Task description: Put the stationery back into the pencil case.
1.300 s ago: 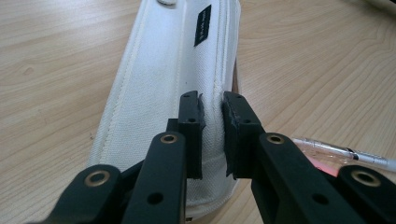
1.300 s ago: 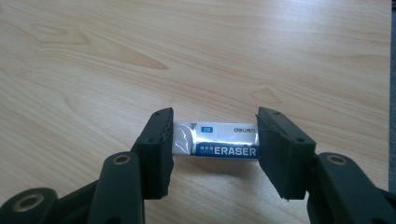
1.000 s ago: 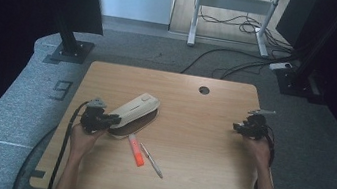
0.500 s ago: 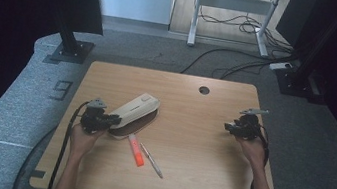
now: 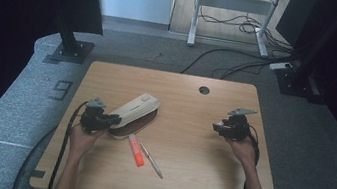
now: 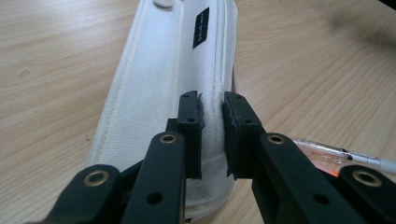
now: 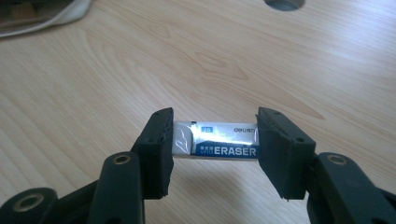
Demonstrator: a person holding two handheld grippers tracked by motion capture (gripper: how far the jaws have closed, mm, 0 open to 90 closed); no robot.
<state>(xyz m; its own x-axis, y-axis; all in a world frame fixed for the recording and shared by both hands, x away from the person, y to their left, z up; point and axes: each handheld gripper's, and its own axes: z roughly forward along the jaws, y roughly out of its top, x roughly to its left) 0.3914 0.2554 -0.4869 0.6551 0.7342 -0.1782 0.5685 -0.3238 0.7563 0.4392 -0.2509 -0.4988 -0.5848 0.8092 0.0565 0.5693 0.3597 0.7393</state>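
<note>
A white zipped pencil case (image 5: 136,109) lies slanted on the wooden table (image 5: 194,179), left of centre. My left gripper (image 5: 112,120) is at its near end, shut on the case's edge. In the left gripper view the fingers (image 6: 192,116) pinch a ridge of the white fabric (image 6: 154,84) along the zip. My right gripper (image 5: 216,127) hovers over the right side of the table, pointing left. It is shut on a small white and blue eraser (image 7: 215,145), gripped by its two short ends just above the wood.
An orange highlighter (image 5: 136,150) and a pen (image 5: 151,161) lie side by side just right of the left gripper. A round cable hole (image 5: 204,90) sits near the table's far edge. A black stand base (image 5: 69,52) rests on the grey floor beyond the table.
My right gripper has carried the eraser to the left, toward the table's middle. The left gripper and the pencil case have stayed put.
</note>
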